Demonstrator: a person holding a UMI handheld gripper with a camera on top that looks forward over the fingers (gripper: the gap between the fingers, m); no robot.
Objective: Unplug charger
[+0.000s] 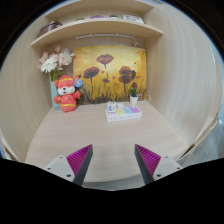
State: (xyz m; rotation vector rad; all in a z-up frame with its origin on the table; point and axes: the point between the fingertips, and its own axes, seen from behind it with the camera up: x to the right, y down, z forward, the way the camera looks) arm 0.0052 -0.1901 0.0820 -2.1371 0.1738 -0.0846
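Gripper view: the tongs [113, 162] stand spread wide, pinching nothing, their pink pads [79, 159] facing each other over the bare near part of the desk [95, 135]. Take the white box [123, 113] as the landmark — it sits on the desk well beyond the fingers, close to the back wall. Just behind it stands a small potted plant [133, 95]; well to its left sits a red and white plush toy [66, 94], with a vase of pale flowers [52, 66] behind the toy. A flower painting [109, 72] hangs behind the box, and a shelf [92, 32] runs above it.

No charger, cable or socket can be made out — whether the box has anything to do with one I cannot tell. The step in hand looks like finding the plug, so sweep slowly toward the box and the wall behind it, fingers kept apart, and close only once the plug sits squarely between the pads.
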